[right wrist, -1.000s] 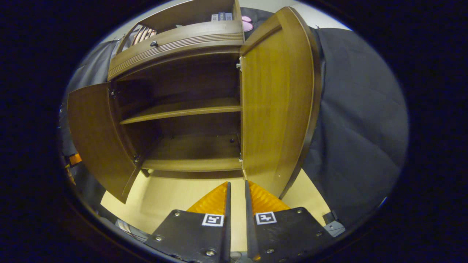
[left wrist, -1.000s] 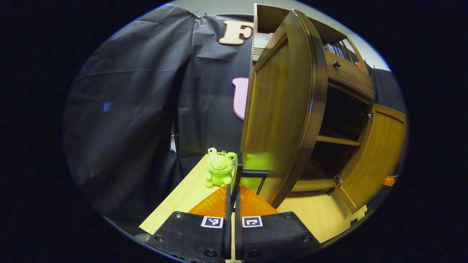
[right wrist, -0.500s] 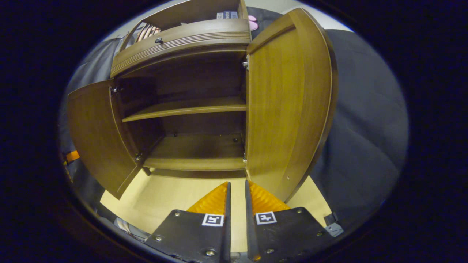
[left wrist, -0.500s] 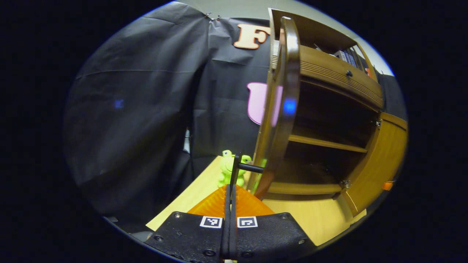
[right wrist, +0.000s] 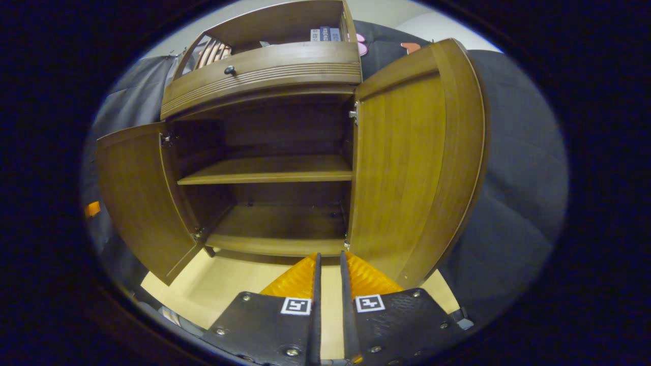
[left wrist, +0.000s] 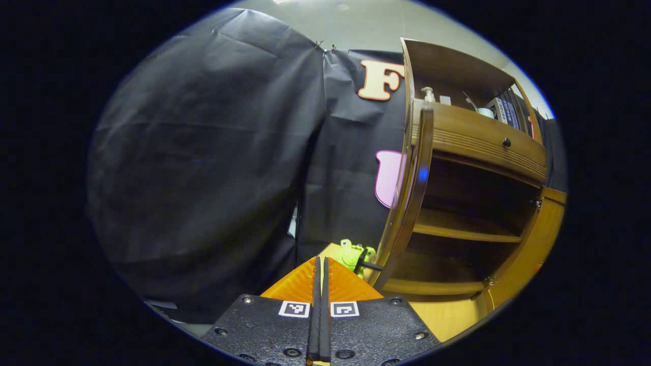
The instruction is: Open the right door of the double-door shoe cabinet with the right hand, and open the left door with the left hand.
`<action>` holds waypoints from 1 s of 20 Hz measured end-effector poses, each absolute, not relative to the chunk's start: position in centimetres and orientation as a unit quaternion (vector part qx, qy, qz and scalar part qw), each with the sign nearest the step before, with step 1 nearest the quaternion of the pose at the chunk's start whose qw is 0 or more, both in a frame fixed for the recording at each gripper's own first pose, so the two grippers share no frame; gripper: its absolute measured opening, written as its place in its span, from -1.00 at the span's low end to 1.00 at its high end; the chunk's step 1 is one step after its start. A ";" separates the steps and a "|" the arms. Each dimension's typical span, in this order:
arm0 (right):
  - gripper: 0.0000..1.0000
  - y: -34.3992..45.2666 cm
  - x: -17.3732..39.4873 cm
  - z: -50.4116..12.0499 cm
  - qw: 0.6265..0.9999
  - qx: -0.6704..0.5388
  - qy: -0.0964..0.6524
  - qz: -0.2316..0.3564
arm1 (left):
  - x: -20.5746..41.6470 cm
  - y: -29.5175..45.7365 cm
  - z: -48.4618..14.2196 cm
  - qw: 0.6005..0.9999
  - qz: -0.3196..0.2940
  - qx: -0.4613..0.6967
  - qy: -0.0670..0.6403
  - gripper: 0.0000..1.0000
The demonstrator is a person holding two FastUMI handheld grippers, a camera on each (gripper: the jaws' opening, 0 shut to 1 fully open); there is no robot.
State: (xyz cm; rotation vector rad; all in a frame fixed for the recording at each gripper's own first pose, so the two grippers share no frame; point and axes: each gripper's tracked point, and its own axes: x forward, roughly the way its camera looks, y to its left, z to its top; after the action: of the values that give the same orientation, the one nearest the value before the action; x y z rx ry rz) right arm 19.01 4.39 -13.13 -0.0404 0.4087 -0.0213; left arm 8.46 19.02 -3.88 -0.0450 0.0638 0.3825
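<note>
A green frog toy sits at the far edge of the pale wooden table. Books, a pump bottle and a white cup stand higher up.

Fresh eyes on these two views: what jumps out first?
In the right gripper view, the shoe cabinet stands wide open, left door and right door both swung out, its shelves bare. In the left gripper view, a green frog plush sits by the left door's black handle, just beyond the left tongs.
</note>
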 end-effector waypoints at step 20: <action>-0.65 9.3 20.0 0.2 0.997 -0.012 0.074 0.028 | 12.8 1.7 9.7 0.994 0.053 0.041 -0.089 -0.99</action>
State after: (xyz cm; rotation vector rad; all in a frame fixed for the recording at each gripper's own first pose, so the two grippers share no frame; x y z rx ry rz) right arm 20.04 9.30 0.23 -0.0235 0.1475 0.0563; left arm 12.75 1.73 9.65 0.0821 -0.1792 0.1068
